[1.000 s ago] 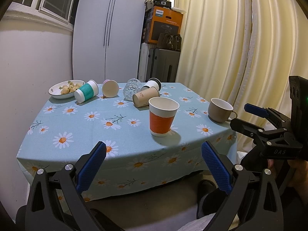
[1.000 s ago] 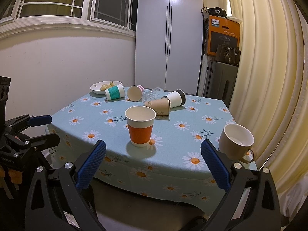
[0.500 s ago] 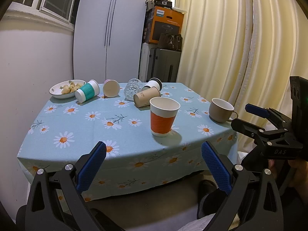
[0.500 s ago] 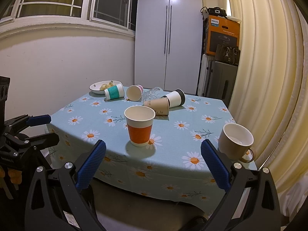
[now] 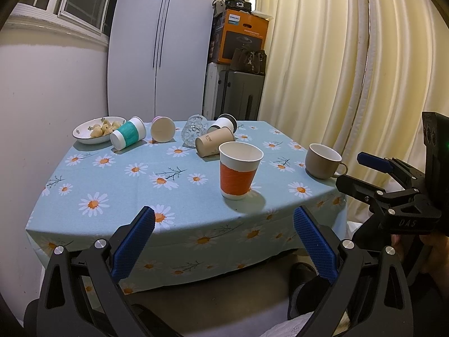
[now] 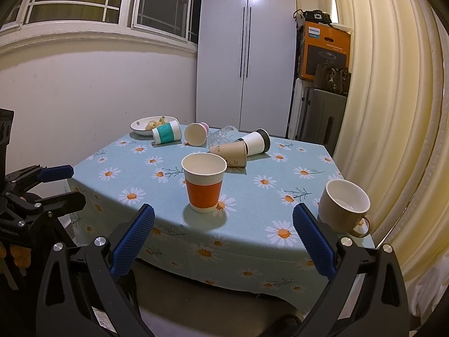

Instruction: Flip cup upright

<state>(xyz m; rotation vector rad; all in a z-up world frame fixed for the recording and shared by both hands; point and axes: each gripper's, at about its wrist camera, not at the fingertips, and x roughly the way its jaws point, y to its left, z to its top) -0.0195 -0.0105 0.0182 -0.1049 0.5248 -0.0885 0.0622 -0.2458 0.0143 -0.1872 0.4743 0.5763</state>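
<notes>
Hovering off the desk's (image 5: 112,191) near edge, the left hand-held gripper (image 5: 224,241) and right hand-held gripper (image 6: 223,241) gape wide, holding nothing. Beyond stands the orange cup (image 5: 240,170) upright; a brown paper cup (image 5: 214,145) lies tipped behind it.

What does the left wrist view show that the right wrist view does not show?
Only the left wrist view shows the right claw from the side, beyond the mug. Only the right wrist view shows the left claw from the side and the large window. Both share the upright orange cup, the tipped cups behind it, the food bowl and the daisy tablecloth.
</notes>
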